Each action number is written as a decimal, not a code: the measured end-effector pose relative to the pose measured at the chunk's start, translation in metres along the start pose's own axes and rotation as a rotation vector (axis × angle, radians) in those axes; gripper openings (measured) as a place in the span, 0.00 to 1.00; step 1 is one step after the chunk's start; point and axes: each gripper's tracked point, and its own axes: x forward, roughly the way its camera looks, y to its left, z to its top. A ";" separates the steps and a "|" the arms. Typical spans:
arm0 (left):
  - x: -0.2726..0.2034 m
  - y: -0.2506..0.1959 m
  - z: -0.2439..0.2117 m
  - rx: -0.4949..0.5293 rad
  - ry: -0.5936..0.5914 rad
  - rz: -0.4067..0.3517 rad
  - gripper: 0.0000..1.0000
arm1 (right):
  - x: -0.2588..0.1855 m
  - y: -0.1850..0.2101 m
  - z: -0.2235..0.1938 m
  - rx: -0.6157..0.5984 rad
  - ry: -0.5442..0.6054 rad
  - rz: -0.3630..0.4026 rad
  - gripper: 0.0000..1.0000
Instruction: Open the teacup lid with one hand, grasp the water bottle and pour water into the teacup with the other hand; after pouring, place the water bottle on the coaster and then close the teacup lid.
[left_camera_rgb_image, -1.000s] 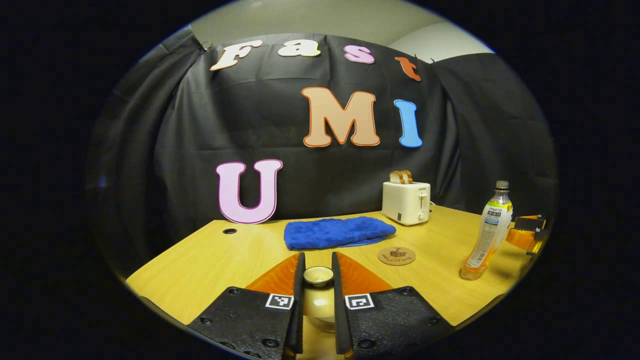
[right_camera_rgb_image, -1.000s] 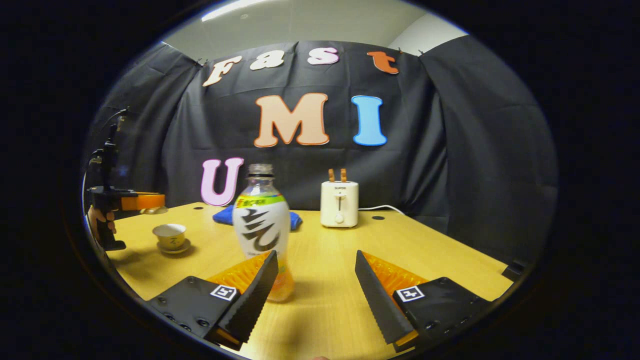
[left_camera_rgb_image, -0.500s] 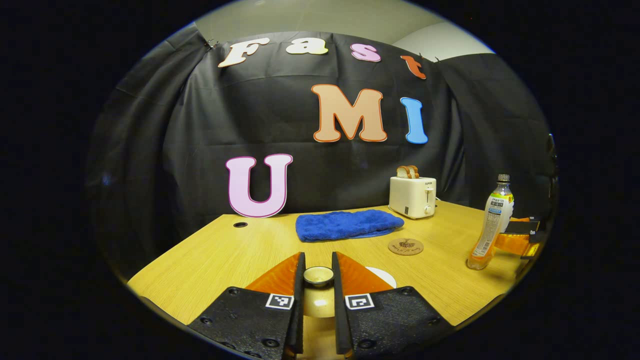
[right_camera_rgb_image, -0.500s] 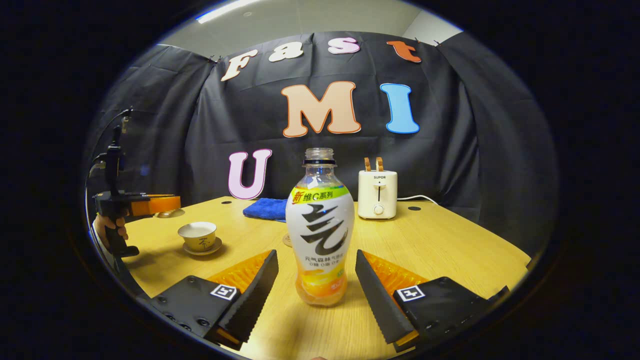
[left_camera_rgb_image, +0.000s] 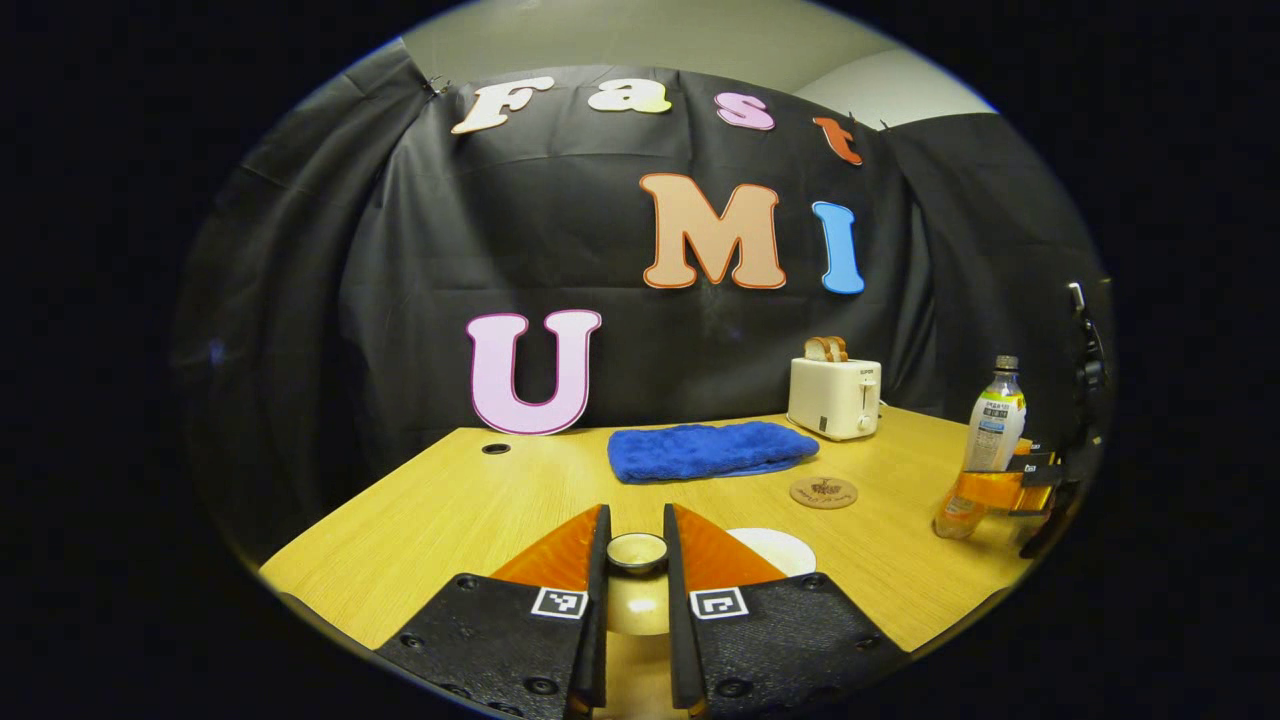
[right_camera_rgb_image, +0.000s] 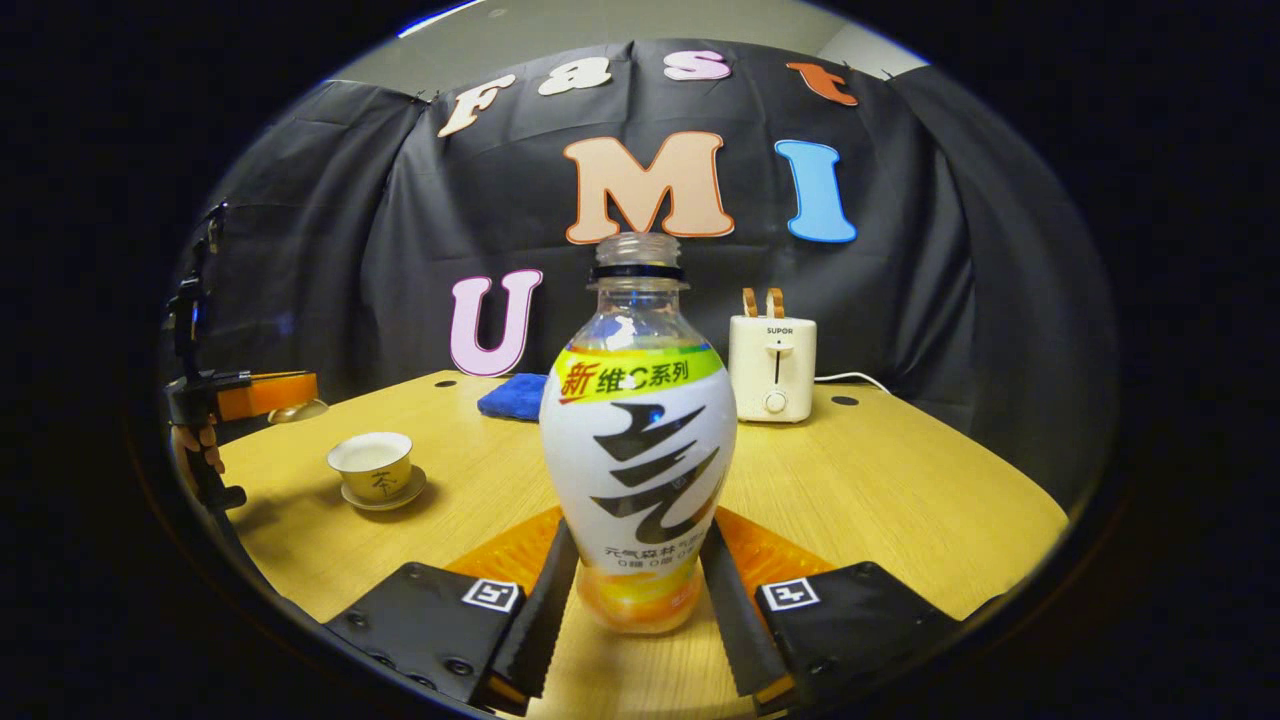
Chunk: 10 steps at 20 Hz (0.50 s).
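My left gripper (left_camera_rgb_image: 637, 560) is shut on the knob of the teacup lid (left_camera_rgb_image: 637, 552) and holds it above the table. In the right gripper view that lid (right_camera_rgb_image: 297, 410) hangs up and left of the uncovered teacup (right_camera_rgb_image: 372, 466), which stands on its saucer. The teacup's rim (left_camera_rgb_image: 775, 549) peeks out beside my right-hand finger. The uncapped water bottle (right_camera_rgb_image: 638, 440), with orange liquid at its bottom, stands upright on the table. My right gripper (right_camera_rgb_image: 637, 600) has both fingers pressed on its lower sides. The round coaster (left_camera_rgb_image: 824, 492) lies left of the bottle (left_camera_rgb_image: 988, 440).
A blue towel (left_camera_rgb_image: 712, 450) lies near the back wall, with a white toaster (left_camera_rgb_image: 835, 397) holding toast to its right. A hand (right_camera_rgb_image: 195, 447) grips the left gripper's handle at the table's (right_camera_rgb_image: 900, 480) left edge. A cable runs behind the toaster (right_camera_rgb_image: 772, 367).
My right gripper has moved up to the bottle and its fingers have come together on it. My left gripper has lifted the lid a little off the teacup and drifted left.
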 end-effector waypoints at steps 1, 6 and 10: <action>0.000 0.001 0.000 0.000 0.000 -0.002 0.22 | 0.001 0.004 0.000 -0.004 0.002 0.004 0.78; -0.002 0.010 -0.003 -0.017 0.004 0.007 0.22 | 0.008 0.026 0.006 -0.140 0.002 0.038 0.65; -0.008 0.020 -0.001 -0.024 -0.006 0.023 0.23 | 0.016 0.045 0.014 -0.316 -0.003 0.045 0.66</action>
